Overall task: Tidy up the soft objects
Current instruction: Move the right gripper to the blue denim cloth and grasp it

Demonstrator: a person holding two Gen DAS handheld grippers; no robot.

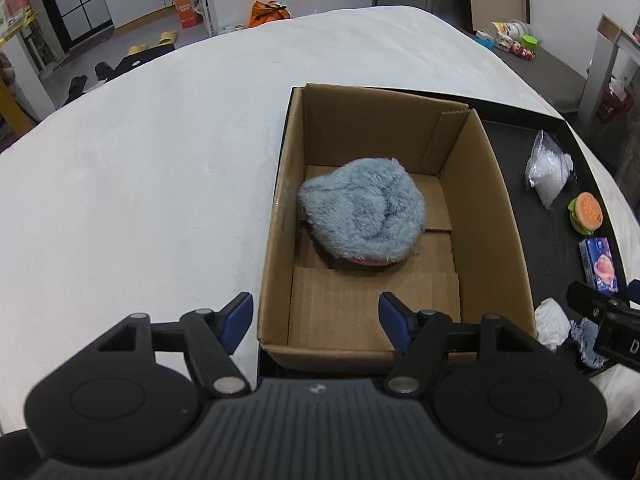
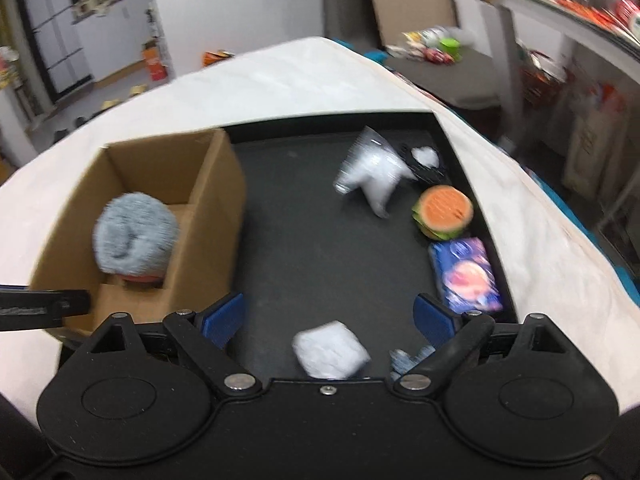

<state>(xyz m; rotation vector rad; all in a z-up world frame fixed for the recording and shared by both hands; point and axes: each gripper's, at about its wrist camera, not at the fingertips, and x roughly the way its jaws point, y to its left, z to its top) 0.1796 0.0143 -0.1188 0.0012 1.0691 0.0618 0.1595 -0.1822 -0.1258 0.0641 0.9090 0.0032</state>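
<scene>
Nearest me, my right hand-held gripper (image 2: 328,316) stands with its blue pads wide apart and nothing between them, poised over a crumpled white wad of soft material (image 2: 331,355) lying on the shallow black tray (image 2: 304,240). I judge the wad light and squashy, so I would close on its middle, where the bulk is thickest. Just beside it lies a scrap of pale blue cloth (image 2: 406,358), close enough to snag.

My left hand-held gripper (image 1: 316,322) is also apart and empty, over the near wall of the open brown cardboard box (image 1: 500,208). Inside sits a fluffy grey-blue plush bundle (image 1: 362,210), with bare floor in front of it for more.

Further along the tray's right rim lie a purple-blue tissue packet (image 2: 466,276), a soft orange-and-green burger toy (image 2: 443,212) and a clear bag of white filling (image 2: 372,172), which looks slippery; I would pinch its bulging body. The tray's centre is open for travel, though the box wall must be cleared. All rests on a white bed (image 1: 140,180).
</scene>
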